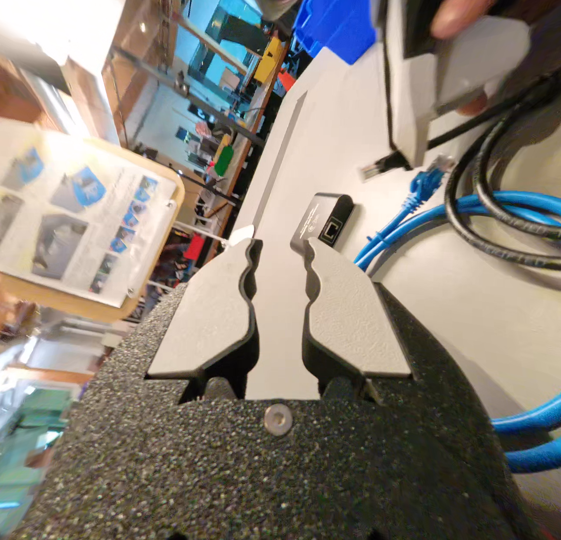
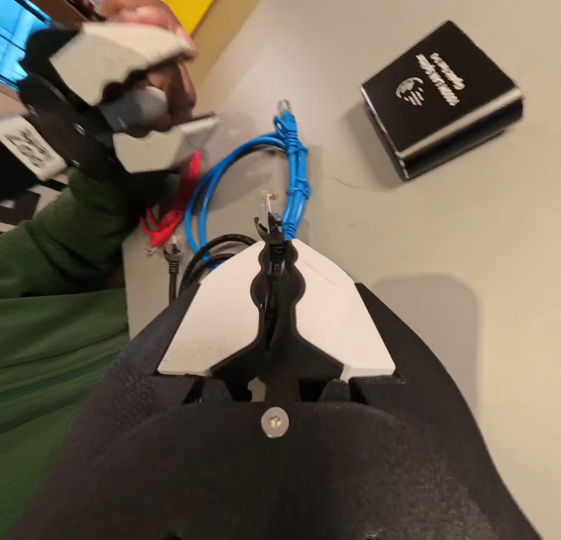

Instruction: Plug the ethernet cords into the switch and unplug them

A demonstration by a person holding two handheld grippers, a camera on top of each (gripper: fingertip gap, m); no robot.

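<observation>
In the left wrist view the left gripper is spread with nothing between its fingers, hovering over the pale worktop. Just past its right fingertip, at about 1 o'clock, lies the small black switch, one port facing the camera; its near corner is covered by that fingertip. At 3 o'clock a blue ethernet cord loops under a black ethernet cord, both cut off by the frame edge. At 1 o'clock the right gripper is blurred and pinches the black cord just behind its plug, nothing standing between plug and switch. A blue bin sits at 12 o'clock; a framed poster fills 9 o'clock. In the right wrist view the right gripper is pressed together on the black cord, whose clear-tipped plug sticks up beyond the fingertips. The switch lies well apart at 1 o'clock, its ports hidden. The bundled blue cord rests just beyond the plug at 12 o'clock. A red cord at 10 o'clock is partly hidden by the blurred left gripper and a green sleeve. Three cords are countable, and one switch.
</observation>
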